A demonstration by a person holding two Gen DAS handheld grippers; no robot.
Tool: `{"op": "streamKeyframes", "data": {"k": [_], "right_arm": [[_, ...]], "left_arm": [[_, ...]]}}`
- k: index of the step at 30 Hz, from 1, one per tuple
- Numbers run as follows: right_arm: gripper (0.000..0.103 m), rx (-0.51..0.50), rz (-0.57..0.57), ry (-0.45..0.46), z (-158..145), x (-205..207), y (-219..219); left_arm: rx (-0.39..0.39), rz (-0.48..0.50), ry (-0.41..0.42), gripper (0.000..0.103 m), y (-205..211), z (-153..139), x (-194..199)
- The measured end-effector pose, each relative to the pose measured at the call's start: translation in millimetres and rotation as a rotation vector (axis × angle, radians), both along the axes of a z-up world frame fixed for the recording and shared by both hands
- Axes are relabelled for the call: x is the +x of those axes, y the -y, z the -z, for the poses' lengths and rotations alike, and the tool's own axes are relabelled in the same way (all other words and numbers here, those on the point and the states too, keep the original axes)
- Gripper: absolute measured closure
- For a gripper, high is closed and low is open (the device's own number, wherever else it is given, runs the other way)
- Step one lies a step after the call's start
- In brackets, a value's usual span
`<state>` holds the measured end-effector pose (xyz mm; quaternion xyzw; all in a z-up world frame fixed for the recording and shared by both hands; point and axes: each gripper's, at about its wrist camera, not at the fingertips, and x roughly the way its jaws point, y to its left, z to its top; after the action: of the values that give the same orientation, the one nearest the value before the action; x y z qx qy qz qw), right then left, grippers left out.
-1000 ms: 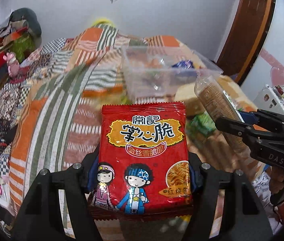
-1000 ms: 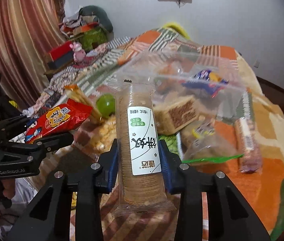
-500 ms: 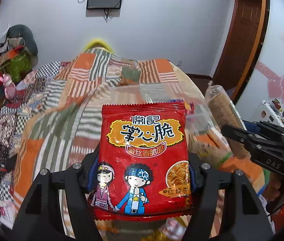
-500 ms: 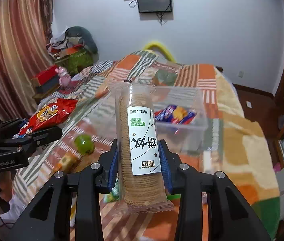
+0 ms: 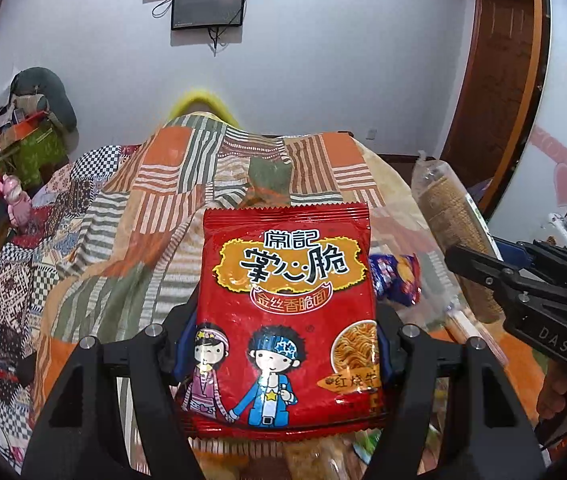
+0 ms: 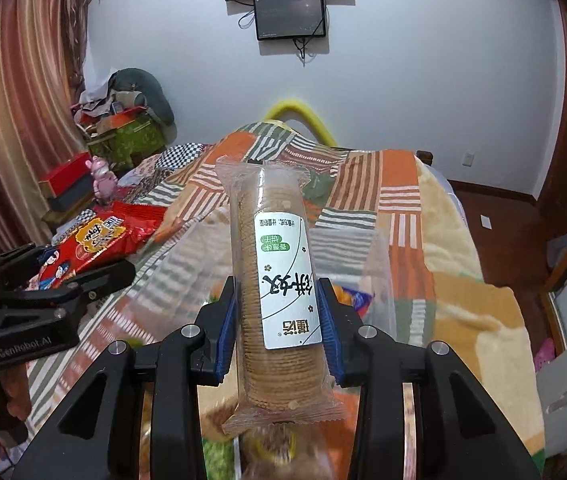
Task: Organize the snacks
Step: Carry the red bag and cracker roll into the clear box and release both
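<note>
The left gripper is clamped on a red noodle snack packet, its blue pads pressing the packet's two side edges. The packet stands upright between the fingers, its printed face toward the camera and its top edge rising well above the fingertips. Just under and in front of this claw, more snack wrappers show as a blurred strip. To its right and slightly ahead, a blue-and-orange snack bag lies inside a clear plastic container.

The right gripper is closed on a sleeve of round biscuits in clear wrap with a white label. The sleeve stands upright between the blue pads, gripped near its lower half, its sealed top reaching far above the fingertips and its bottom seal hanging below them. Directly behind the sleeve sits the clear container, motion-blurred, with the blue-and-orange bag to the right of the claw.

Each claw sees the other beside it, holding its snack. Beyond both spreads a patchwork bedspread, and farther off a white wall with a small screen.
</note>
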<state>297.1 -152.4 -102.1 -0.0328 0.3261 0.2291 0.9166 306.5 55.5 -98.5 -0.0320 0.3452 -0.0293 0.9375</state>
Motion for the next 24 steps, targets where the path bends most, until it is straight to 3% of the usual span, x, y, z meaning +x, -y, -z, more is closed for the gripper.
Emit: {"op": "streamKeyframes", "data": {"k": [12, 19, 24], "right_arm": [[0.069, -0.042, 0.025, -0.120, 32, 50, -22], [0.069, -0.060, 0.009, -0.220, 52, 60, -28], [0.070, -0.033, -0.005, -0.235, 49, 61, -25]], "left_arm": [[0.003, -0.003, -0.113, 0.036, 3, 42, 69], [-0.012, 0.003, -0.178, 0.036, 1, 64, 80], [-0.027, -0.009, -0.216, 0.036, -1, 73, 81]]}}
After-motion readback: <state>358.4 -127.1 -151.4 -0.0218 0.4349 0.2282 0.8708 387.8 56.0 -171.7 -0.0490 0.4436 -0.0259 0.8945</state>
